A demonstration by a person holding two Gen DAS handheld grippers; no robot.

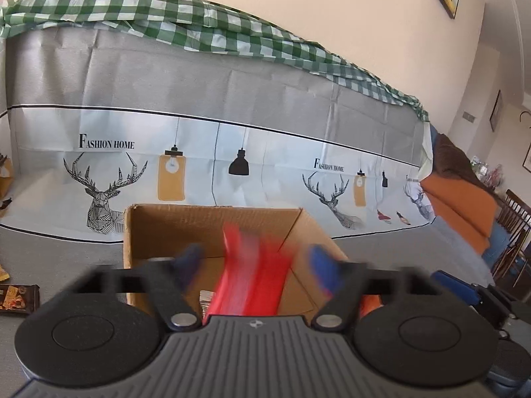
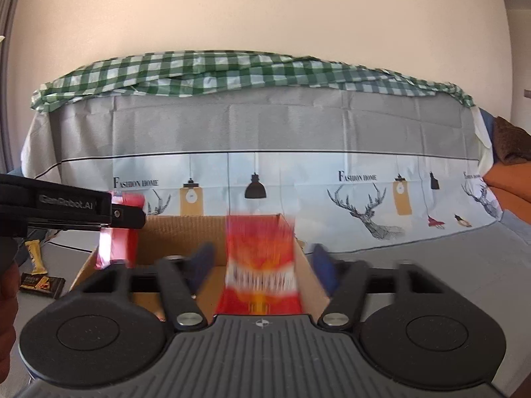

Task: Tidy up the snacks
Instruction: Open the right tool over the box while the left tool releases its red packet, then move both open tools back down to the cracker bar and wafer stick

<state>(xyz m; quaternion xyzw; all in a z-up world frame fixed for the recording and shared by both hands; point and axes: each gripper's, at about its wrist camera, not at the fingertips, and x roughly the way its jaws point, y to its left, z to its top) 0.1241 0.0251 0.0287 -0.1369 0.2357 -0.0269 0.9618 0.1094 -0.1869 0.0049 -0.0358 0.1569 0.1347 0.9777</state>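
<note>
Low in the centre of my left wrist view, a red snack packet (image 1: 255, 272) sits blurred between the spread fingers of the left gripper (image 1: 257, 267), over the open cardboard box (image 1: 212, 229). The pads stand clear of it on both sides, so I judge it released and dropping. In the right wrist view a red-and-orange packet (image 2: 260, 265) is smeared the same way at lower centre, between the wide-apart fingers of the right gripper (image 2: 262, 265), also above the box and not pinched.

Both look like thin, crinkly film pouches: light, soft, easily crushed, and slick. If I had to retake one, I'd pinch the flat sealed edge at the top rather than the puffy middle.

At the left edge of the right view, a dark chocolate bar (image 2: 41, 285) and a yellow wrapper (image 2: 36, 255) lie on the grey cloth (image 2: 431, 265); the flat, stiffer bar should take a firmer grip across its width.
</note>
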